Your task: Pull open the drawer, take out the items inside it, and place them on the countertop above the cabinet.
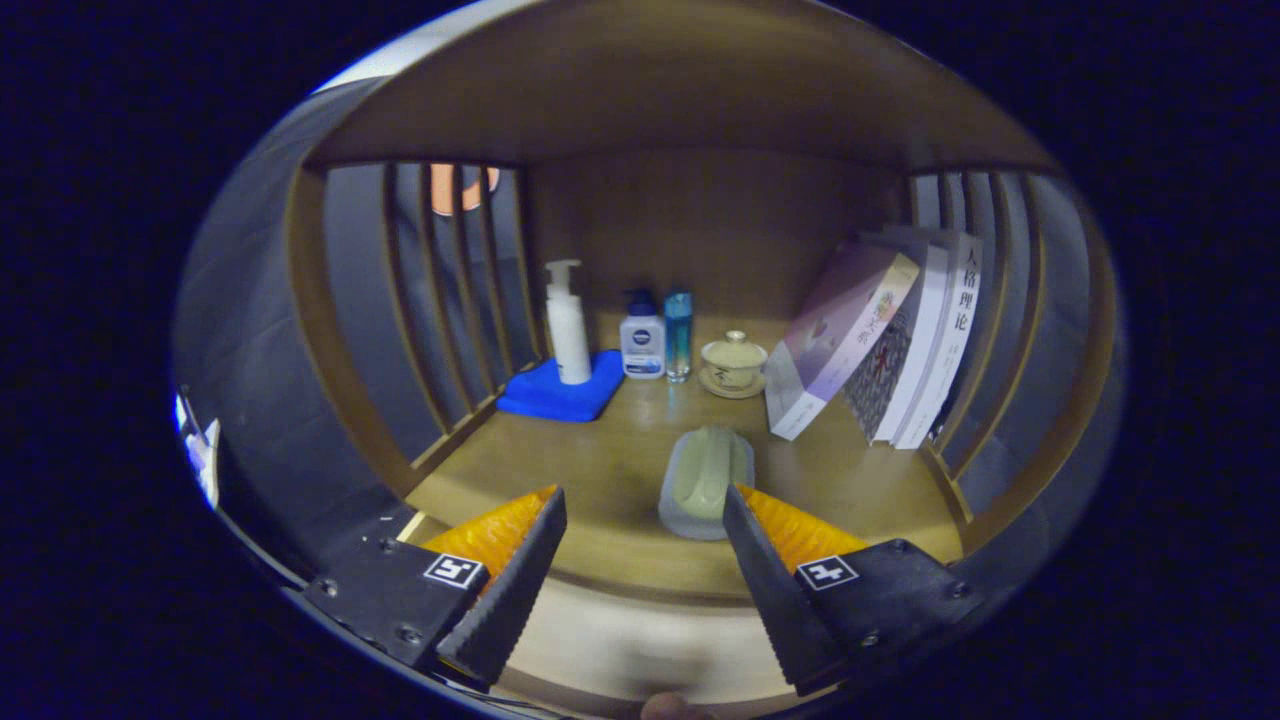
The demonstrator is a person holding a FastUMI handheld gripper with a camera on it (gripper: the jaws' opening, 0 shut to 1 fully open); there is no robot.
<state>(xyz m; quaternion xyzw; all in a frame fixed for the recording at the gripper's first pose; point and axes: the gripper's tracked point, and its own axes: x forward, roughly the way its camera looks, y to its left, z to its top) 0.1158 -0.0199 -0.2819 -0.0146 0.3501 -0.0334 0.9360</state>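
Observation:
My gripper (640, 520) is open, its fingers spread wide over the front edge of the wooden countertop (600, 470). A pale green soap-like bar in a clear dish (706, 482) lies on the countertop just ahead of the fingers, close to the inner side of the right finger (760, 545). Nothing is held between the fingers. Below them the cabinet's light front (620, 640) is blurred, and a small rounded knob (670, 707) peeks up beneath it.
Against the back wall stand a white pump bottle (567, 325) on a blue cloth (560, 392), a small white bottle (642, 340), a slim blue bottle (678, 335) and a lidded cup on a saucer (734, 362). Books (890, 340) lean at the right. Slatted wooden sides enclose the shelf.

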